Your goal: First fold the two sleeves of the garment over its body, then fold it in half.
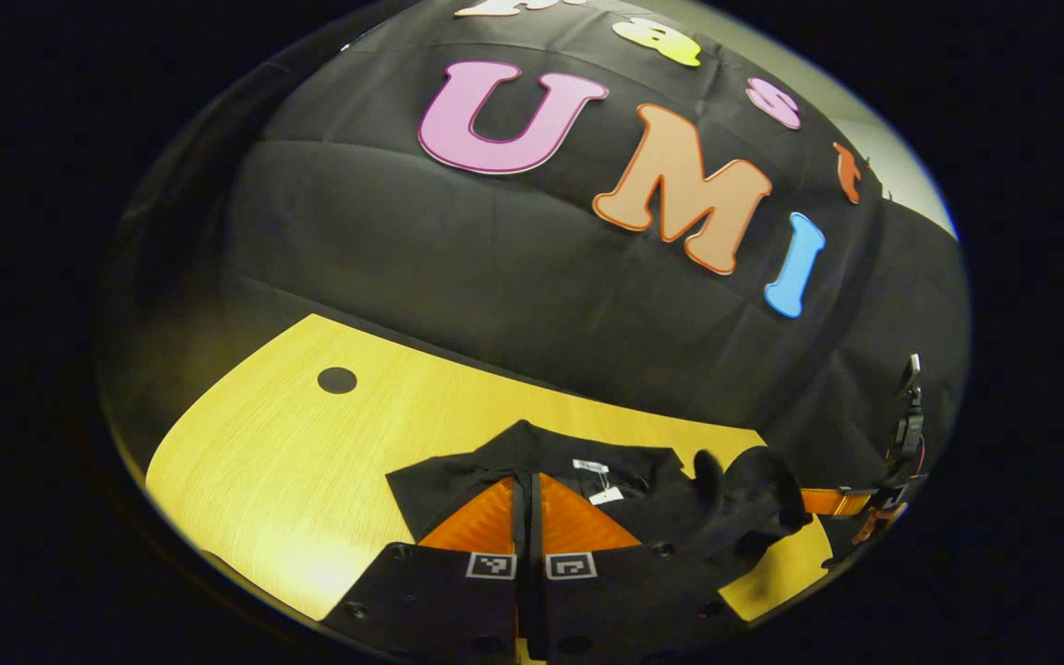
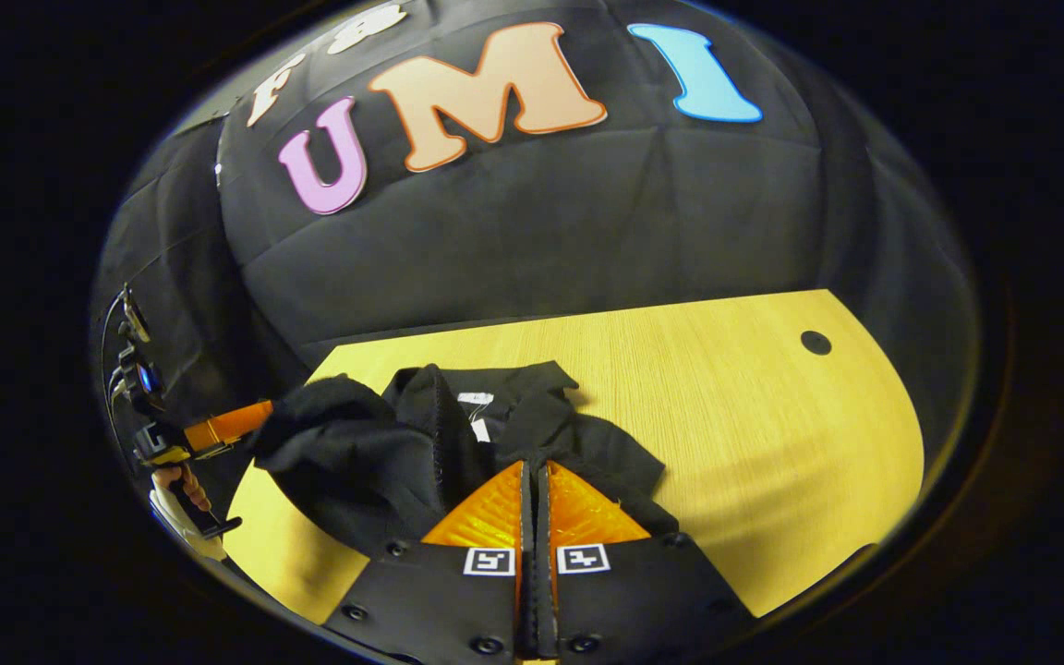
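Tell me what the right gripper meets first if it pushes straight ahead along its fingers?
Most likely the black fabric garment, bunched on the yellow wooden table right past the right gripper, whose fingers look closed together. Depth is hard to judge; it may already touch the cloth.

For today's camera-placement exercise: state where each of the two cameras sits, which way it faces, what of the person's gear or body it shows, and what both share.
Left gripper view: rides the left gripper, looking forward over the black garment on the table; the other gripper shows at right.
Right gripper view: rides the right gripper, facing the same garment; the other gripper and a hand show at left.
Shared: garment, table, black cloth wall.
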### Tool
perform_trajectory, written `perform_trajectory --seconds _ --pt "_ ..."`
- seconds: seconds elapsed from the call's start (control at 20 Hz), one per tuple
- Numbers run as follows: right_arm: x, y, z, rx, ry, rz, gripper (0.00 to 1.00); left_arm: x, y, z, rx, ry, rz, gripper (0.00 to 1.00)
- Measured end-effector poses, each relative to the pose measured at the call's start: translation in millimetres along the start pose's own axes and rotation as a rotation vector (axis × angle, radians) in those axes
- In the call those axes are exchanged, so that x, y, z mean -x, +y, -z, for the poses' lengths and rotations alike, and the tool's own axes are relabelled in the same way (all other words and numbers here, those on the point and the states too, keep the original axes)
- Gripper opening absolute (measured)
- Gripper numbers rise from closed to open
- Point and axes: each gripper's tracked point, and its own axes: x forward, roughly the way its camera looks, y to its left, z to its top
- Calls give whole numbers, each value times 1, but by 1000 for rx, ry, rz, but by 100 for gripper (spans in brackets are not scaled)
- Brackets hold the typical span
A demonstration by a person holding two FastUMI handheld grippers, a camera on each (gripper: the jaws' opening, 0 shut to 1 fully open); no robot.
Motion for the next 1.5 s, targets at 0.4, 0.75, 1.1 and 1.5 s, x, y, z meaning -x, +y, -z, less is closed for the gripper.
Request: perform_trajectory --seconds 0.4,0.75,1.1,1.5 --pt "-96 -19 -38 -210 76 30 3 -81 41 29 -72 136 -137 0" --pt "-62 -49 -91 -229 -112 77 97 -75 51 -43 -190 -73 -213 73" --pt "51 9 -92 124 -333 96 98 24 49 -91 -65 -246 -237 93" --pt "204 102 -37 243 -569 90 94 201 -22 -108 -204 -478 -182 91"
